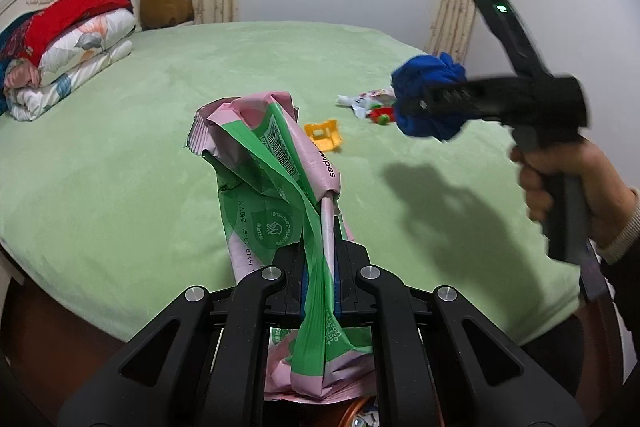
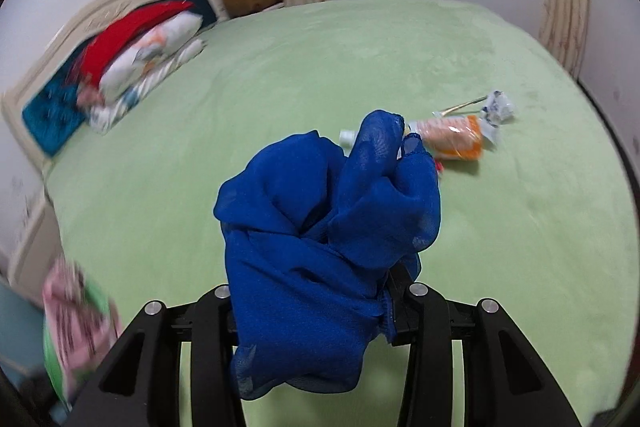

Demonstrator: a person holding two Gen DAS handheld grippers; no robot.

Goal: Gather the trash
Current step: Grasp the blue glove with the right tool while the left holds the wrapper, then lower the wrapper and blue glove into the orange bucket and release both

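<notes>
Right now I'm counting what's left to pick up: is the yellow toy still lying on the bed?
Yes, the yellow toy lies on the green bed, untouched by either gripper.

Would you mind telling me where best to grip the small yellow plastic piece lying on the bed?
Probably the yellow plastic piece is best gripped across one raised outer wall, coming from above: it lies low on the green bedcover with open cut-outs, and its sides look clear of other litter.

wipes pack (image 1: 276, 183) pink-green | cloth (image 2: 320, 227) blue | bedspread (image 1: 120, 147) pale green
</notes>
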